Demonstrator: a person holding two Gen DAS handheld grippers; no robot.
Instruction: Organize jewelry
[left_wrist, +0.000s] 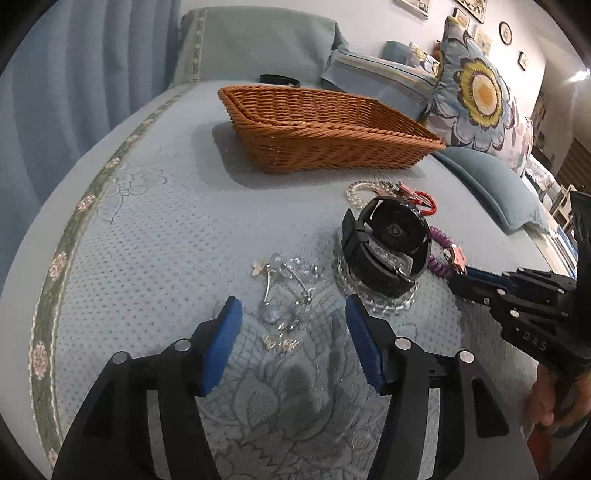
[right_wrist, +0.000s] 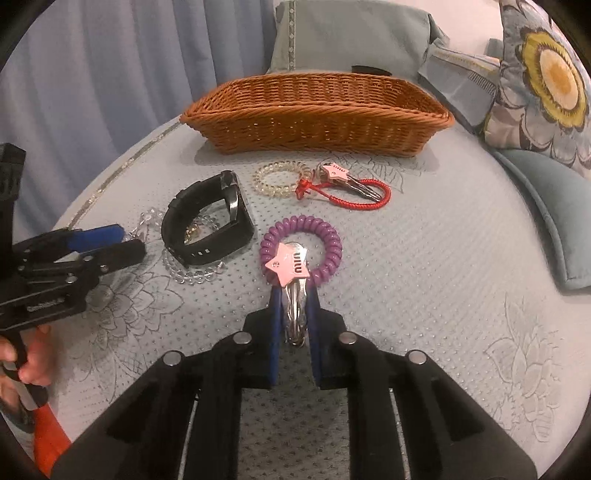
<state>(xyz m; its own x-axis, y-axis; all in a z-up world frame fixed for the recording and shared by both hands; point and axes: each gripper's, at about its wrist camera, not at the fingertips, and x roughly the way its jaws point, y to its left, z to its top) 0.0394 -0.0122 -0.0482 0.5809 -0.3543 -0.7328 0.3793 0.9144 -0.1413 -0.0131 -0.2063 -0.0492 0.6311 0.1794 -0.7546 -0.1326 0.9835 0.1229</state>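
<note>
Two tools at work: right tool (right_wrist: 295, 314) clamped on the keys of the purple coil keyring (right_wrist: 300, 248), near centre of the bed; left tool (left_wrist: 293, 332) open over clear trinkets (left_wrist: 286, 280). Wicker basket (right_wrist: 317, 122), far, apparently empty; watch (right_wrist: 208, 227) and red-cord keys (right_wrist: 351, 184) remain.

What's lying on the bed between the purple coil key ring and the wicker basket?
In the right wrist view, a red cord key ring and a clear coil band lie between the purple coil key ring and the wicker basket.

Dim bluish light — soft focus, fisheye-warped edges.
</note>
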